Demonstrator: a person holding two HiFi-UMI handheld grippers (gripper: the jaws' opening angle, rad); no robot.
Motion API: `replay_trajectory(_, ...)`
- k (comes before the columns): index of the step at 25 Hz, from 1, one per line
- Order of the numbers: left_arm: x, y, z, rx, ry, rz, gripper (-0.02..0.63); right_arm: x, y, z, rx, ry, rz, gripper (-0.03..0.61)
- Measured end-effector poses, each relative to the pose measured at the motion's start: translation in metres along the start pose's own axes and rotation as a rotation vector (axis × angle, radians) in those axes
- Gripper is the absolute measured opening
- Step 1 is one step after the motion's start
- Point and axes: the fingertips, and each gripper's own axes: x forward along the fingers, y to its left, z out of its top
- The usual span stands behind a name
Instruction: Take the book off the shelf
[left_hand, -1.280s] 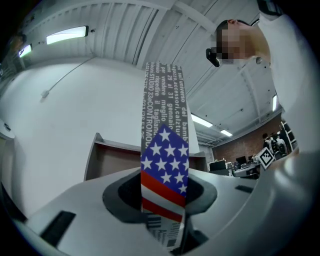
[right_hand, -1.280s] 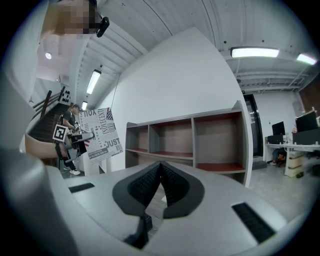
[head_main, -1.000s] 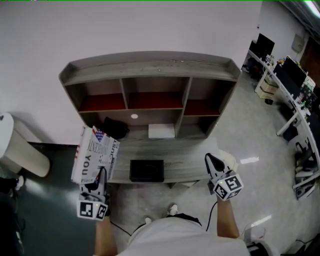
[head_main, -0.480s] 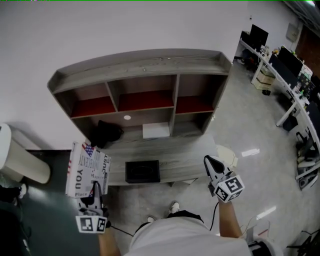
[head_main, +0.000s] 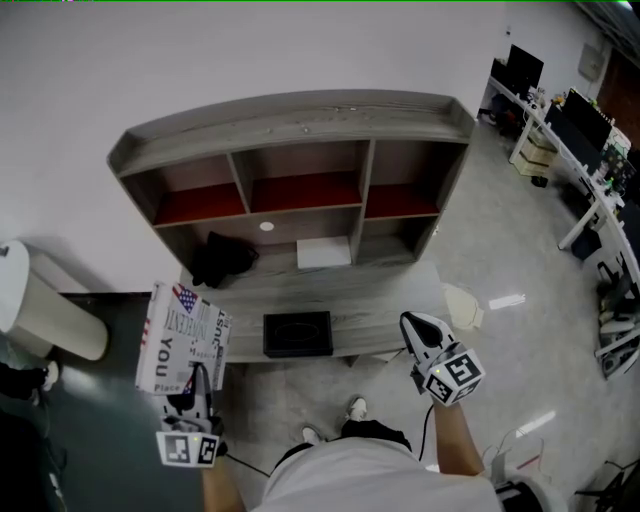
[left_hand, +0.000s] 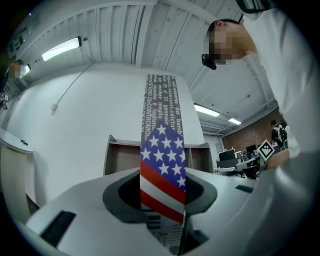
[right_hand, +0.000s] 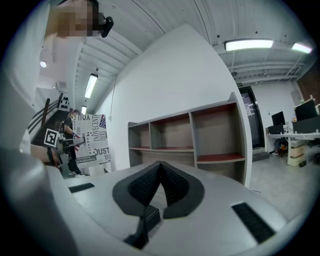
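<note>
Left gripper (head_main: 200, 378) clamped on book (head_main: 183, 338) at its lower edge. Book upright, clear of shelf (head_main: 290, 115), off its front-left corner. Right gripper (head_main: 412, 326): jaws together, empty, near shelf's front-right corner.

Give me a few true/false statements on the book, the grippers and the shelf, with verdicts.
1. The left gripper is shut on the book. True.
2. The book stands in a compartment of the shelf. False: it is held upright, clear of the shelf, off its left side.
3. The right gripper holds the black box. False: its jaws are together on nothing; the box lies on the shelf's lower ledge.
4. The three upper compartments have red floors. True.
</note>
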Motion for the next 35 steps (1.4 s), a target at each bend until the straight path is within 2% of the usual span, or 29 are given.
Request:
replay_trajectory(14, -0.034, 0.025, -0.014, -0.044, 0.000, -0.054, 0.155, -0.009, 0.064, -0.020, 0.005, 0.026, -0.006, 0.023)
replay_trajectory(35, -0.035, 0.022, -0.019, -0.066, -0.027, -0.069, 0.155, -0.002, 0.080, -0.018, -0.050, 0.020, 0.029, 0.023)
